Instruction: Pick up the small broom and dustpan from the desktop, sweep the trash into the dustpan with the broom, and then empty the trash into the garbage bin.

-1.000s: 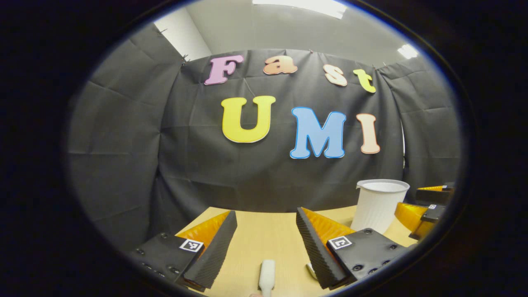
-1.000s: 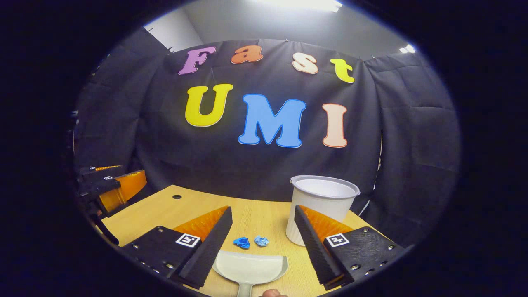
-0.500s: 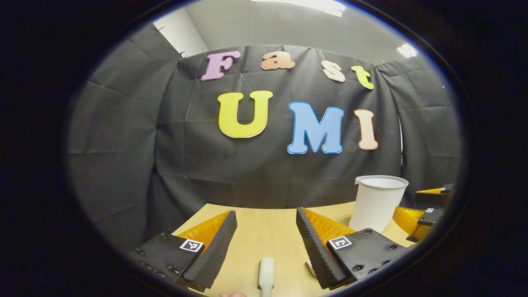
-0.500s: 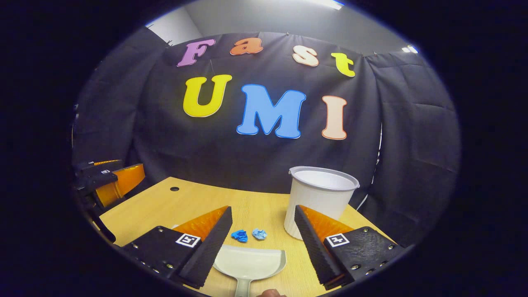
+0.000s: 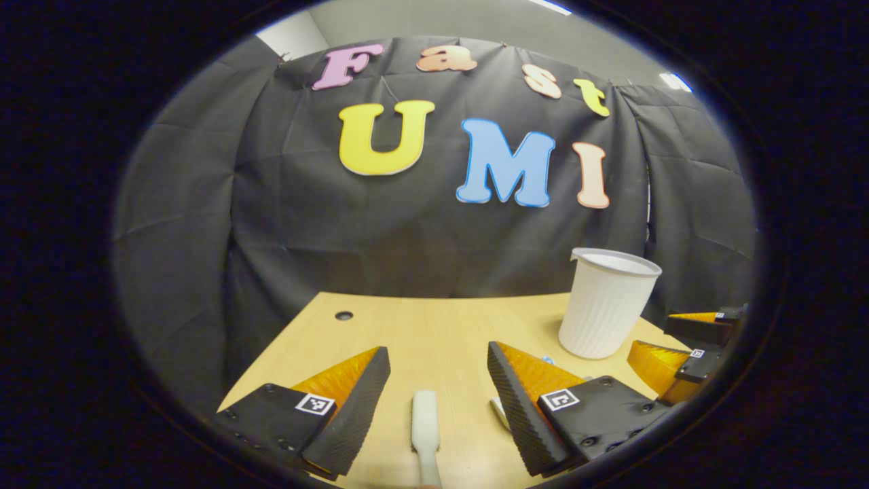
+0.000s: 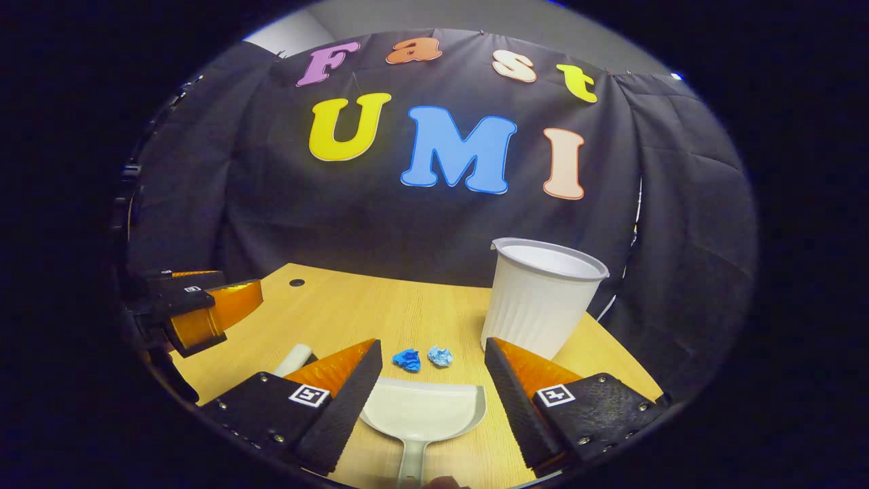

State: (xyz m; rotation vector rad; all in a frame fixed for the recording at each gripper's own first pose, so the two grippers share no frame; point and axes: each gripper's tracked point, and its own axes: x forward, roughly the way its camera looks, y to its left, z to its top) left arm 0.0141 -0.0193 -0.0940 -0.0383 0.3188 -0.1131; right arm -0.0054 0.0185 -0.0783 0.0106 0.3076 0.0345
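On tabletop (image 6: 353, 309), both pickups not yet made. Your left tool (image 5: 438, 390) spread wide, straddling broom handle (image 5: 426, 424), no contact. Your right tool (image 6: 431, 394) released, dustpan (image 6: 422, 411) lying between fingers. Trash (image 6: 423, 358) just beyond pan lip; bin (image 6: 543, 295) near. Next, likely: lower, centre on handles, clench.

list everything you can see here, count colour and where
table: one, light wood, a small round hole near its far left corner
bin: one, white ribbed tub, upright at the far right of the table
paper balls: two, blue, crumpled, side by side just beyond the dustpan's front edge
dustpan: one, white, flat on the table between the right gripper's fingers
broom: one, white handle, lying on the table between the left gripper's fingers
left gripper: open, over the broom
right gripper: open, over the dustpan
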